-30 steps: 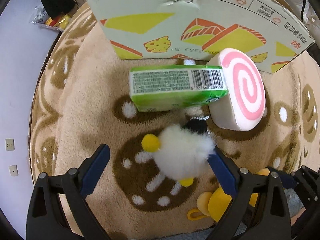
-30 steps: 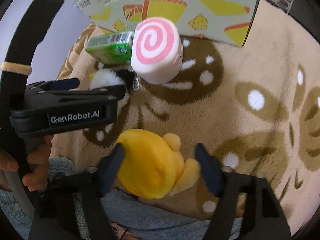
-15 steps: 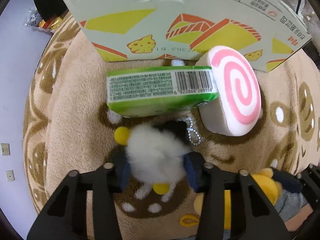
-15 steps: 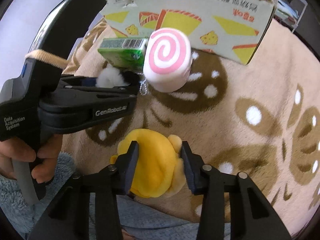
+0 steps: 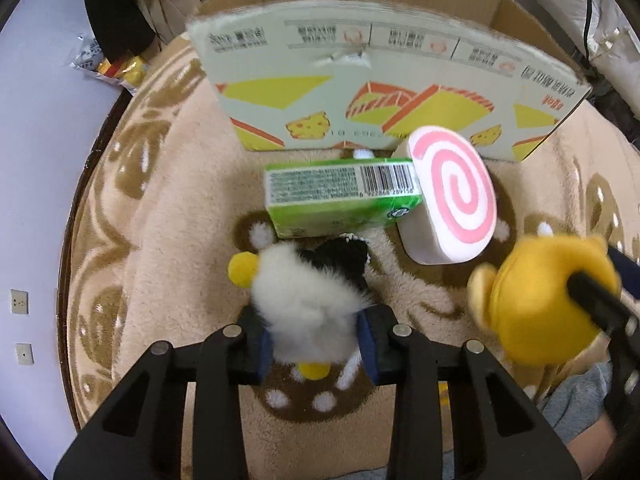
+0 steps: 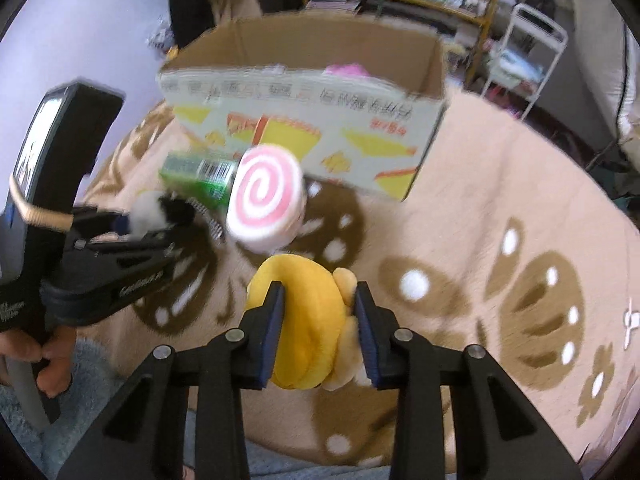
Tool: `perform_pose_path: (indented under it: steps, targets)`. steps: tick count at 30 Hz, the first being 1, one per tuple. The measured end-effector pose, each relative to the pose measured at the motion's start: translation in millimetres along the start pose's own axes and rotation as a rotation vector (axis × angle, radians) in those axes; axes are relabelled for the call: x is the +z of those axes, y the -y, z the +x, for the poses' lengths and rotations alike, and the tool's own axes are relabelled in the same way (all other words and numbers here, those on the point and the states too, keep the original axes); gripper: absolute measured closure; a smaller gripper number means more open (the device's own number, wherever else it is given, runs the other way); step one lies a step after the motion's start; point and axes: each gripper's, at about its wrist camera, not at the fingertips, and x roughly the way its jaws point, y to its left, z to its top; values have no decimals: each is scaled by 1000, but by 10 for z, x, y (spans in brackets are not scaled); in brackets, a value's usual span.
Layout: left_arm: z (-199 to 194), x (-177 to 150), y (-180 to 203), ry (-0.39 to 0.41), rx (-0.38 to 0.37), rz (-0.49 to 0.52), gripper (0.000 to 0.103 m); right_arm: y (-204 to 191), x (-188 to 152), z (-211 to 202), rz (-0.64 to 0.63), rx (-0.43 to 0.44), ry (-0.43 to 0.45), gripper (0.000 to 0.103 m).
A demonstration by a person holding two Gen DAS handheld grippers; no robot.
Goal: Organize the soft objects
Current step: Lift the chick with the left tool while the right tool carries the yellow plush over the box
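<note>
Gripping the white fluffy toy (image 5: 308,312), left fingers (image 5: 370,346) leave its black end pointing boxward; right fingers (image 6: 366,332), closing, squeeze the yellow plush (image 6: 308,320).

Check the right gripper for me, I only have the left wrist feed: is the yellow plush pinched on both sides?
Observer: Yes. The right gripper has both blue pads pressed into the yellow plush; its jaws have just been closing.
Operator: Anything dropped off yet?
Observer: A pink item shows inside the cardboard box, at the far side. It is too blurred to name.
Operator: Who has the left gripper?
Observer: A bare hand grips the handle of the left gripper, low at the picture's left edge.
</note>
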Motion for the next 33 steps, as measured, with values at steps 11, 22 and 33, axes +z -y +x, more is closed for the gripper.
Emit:
perform_pose_path:
  steps: [11, 22, 33]
  targets:
    - [-612, -157, 85, 229, 35, 24, 69, 162, 63, -437, 64, -3, 224, 67]
    - [-1106, -103, -10, 503, 90, 1, 69, 255, 218, -833, 94, -16, 461, 67]
    - [-1478, 170, -63, 661, 100, -24, 69, 259, 477, -1187, 91, -11, 608, 67]
